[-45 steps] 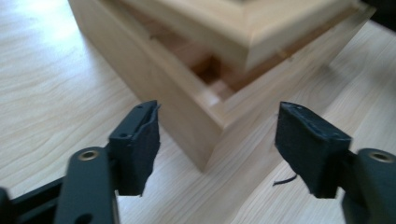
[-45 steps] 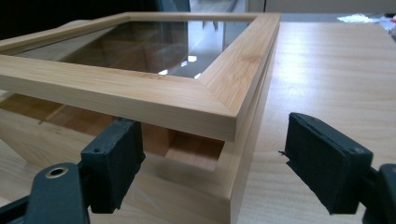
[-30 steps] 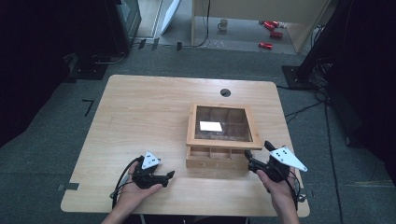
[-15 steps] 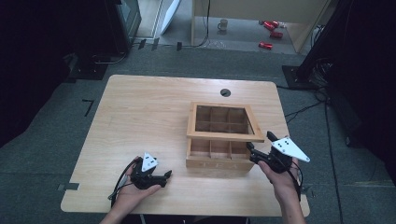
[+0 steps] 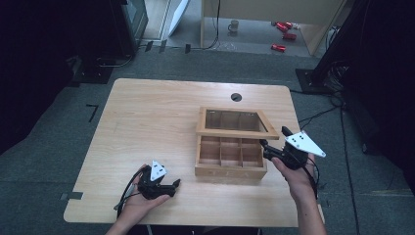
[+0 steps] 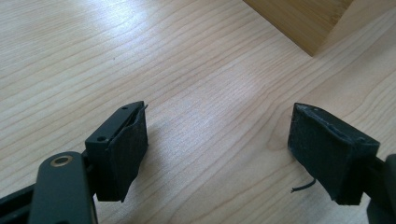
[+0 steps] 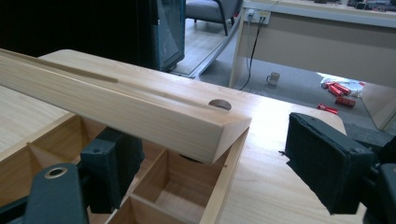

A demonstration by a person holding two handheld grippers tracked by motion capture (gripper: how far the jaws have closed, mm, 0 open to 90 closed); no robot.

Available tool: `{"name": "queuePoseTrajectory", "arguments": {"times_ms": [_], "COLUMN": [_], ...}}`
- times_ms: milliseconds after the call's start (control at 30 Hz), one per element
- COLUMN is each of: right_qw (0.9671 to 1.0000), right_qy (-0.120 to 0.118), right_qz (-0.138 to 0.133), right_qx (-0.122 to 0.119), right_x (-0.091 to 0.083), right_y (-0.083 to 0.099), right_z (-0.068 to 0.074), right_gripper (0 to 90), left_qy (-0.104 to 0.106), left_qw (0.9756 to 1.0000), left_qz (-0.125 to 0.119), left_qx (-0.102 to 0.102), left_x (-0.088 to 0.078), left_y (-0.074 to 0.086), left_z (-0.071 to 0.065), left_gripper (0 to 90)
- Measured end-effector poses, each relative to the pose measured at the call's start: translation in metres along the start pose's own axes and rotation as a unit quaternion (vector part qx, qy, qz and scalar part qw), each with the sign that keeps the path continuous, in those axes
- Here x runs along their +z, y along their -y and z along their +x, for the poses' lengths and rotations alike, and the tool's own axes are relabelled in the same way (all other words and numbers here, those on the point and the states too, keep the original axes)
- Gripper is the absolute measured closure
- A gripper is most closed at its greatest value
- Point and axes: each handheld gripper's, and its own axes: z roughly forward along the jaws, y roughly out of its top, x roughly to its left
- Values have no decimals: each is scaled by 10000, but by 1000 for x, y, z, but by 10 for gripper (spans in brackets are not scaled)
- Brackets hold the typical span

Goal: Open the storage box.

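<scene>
The right gripper [image 5: 272, 143] — jaws apart, one under the half-raised glass-paned wooden lid's [image 5: 236, 123] near-right corner — props it above the compartmented wooden box [image 5: 230, 156], while the left gripper [image 5: 171, 187] rests released, farther off.

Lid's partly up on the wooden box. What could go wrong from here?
1. The lid seems propped from below on one jaw of the right gripper, not clamped, so it could slip off and drop shut on the box.
2. The left gripper sits on the table apart from the box; its jaws have just been opening, with nothing between them. With nothing steadying the box, it may slide or tip as the lid rises.
</scene>
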Motion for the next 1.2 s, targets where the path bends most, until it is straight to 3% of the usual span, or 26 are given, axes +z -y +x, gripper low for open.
{"name": "queuePoseTrajectory", "arguments": {"times_ms": [267, 733, 1200], "right_qw": [10000, 9990, 9986], "right_qy": [31, -359, -365], "right_qz": [-70, -260, -380], "right_qx": [-20, -9, 13], "right_x": [8, 20, 37], "right_y": [-11, -25, -34], "right_z": [-6, -17, -23], "right_gripper": [198, 357, 487], "left_qy": [16, 21, 33], "left_qw": [10000, 10000, 10000], "left_qz": [6, 6, 15], "left_qx": [-18, -17, -16], "left_x": [0, 0, -1], "left_y": [0, 0, 0], "left_z": [1, 1, 2], "left_gripper": [206, 206, 206]}}
